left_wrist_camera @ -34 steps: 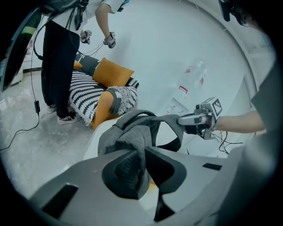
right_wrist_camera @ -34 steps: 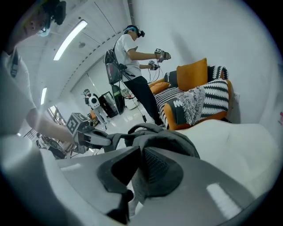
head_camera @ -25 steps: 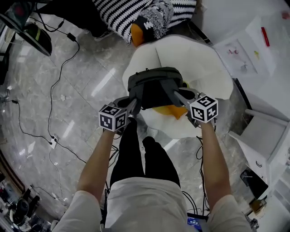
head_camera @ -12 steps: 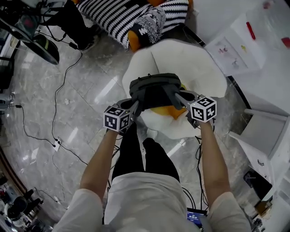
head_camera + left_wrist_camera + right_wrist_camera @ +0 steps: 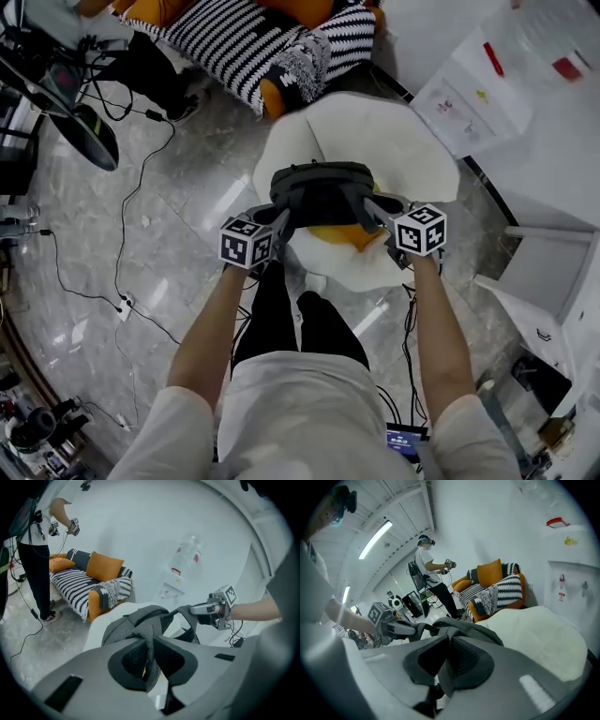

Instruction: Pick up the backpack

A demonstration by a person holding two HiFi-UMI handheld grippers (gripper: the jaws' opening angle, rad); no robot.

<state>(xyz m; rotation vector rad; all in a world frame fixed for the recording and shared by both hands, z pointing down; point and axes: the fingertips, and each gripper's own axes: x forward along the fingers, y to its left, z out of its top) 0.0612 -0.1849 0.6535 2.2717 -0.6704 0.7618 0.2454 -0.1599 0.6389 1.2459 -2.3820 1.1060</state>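
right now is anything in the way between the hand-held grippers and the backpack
Nothing visible. The left hand-held gripper is shut on the left strap and the right hand-held gripper on the right strap of the backpack, which hangs between them above the white cushion.

White soft seat [image 5: 412, 141] on grey marble floor [image 5: 187, 159], striped sofa [image 5: 234, 37] with orange cushions [image 5: 104, 566] beyond, black cables [image 5: 131, 192] nearby.
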